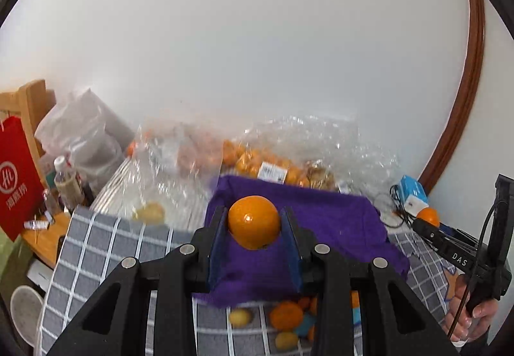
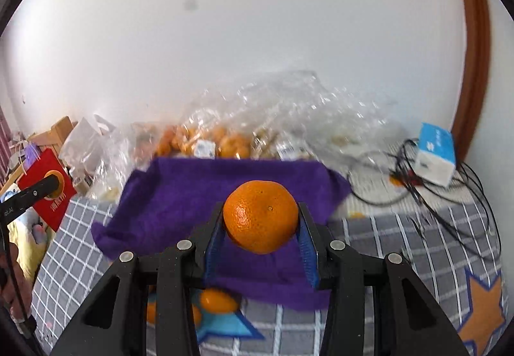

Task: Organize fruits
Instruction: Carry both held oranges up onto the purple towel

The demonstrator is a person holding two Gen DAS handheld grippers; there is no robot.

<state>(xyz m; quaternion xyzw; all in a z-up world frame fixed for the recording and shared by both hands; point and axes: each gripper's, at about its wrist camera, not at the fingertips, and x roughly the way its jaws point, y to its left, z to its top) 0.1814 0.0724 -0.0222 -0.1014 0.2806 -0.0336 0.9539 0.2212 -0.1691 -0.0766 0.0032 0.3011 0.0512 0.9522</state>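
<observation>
— White wall behind, a grey checked cloth (image 2: 401, 237) over the surface, and a purple towel (image 2: 180, 195) spread in the middle of it.

— Each hand carries fruit: the left gripper (image 1: 253, 227) is clenched on an orange (image 1: 253, 221), the right gripper (image 2: 261, 221) on a bigger orange (image 2: 261, 216), both raised above the towel.

— Round, slick skins held only at the sides; I'd guess a jolt could roll one out onto the loose fruit (image 1: 286, 314) near the towel's edge.

— Or the right one could snag those black cables (image 2: 449, 195) on the far right.

— Any writing?

— "DAS" on the other gripper's handle (image 1: 459, 256). The red bag (image 1: 14, 182) on the left bears a round logo; its characters I can't read.
</observation>
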